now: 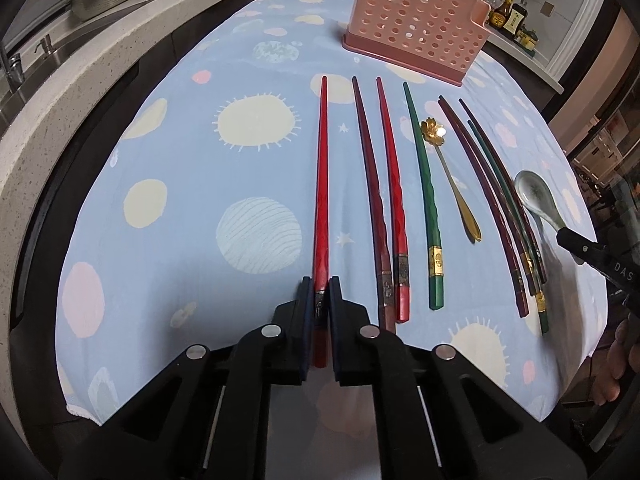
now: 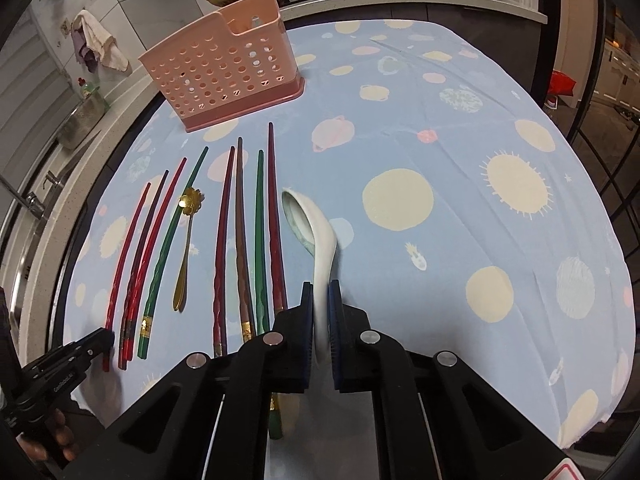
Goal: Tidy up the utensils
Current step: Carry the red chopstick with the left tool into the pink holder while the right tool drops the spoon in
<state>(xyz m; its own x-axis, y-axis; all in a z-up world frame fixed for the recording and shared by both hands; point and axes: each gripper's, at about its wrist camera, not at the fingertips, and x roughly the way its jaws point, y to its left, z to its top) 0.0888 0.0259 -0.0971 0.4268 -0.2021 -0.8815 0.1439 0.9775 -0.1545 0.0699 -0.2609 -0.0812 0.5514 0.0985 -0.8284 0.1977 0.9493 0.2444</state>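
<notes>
Both hands are busy at once here. The left gripper (image 1: pixel 320 292) has its jaws clenched on the thick end of the red chopstick (image 1: pixel 321 184), the leftmost of the row, and that stick runs straight ahead of the jaws, its thin tip pointing at the far side of the bench (image 1: pixel 180 152). Over on the other side, the right gripper (image 2: pixel 320 300) is clamped on the handle of the white ceramic spoon (image 2: pixel 308 224), bowl out in front and tipped on its side, so it looks raised off the cloth, though how high I cannot tell. Between the two grasps lies the rest of the row: dark and red chopsticks, a green chopstick (image 1: pixel 424 200), the gold flower spoon (image 1: pixel 452 184), then a tight bundle of dark and green sticks beside the white spoon, all lying roughly parallel with thin tips away from the person. Now the one that matters: the pink utensil basket (image 1: pixel 416 24) stands upright at the far end of the row, past the tips, with its open top facing up. From the left jaws it sits ahead and to the right; from the right jaws ahead and to the left. Each piece lies along its jaws pointing forward, so I judge each will need tipping upright before it can drop in. The spoon hand looks a touch nearer the basket, and the two hands would crowd each other at its mouth.
</notes>
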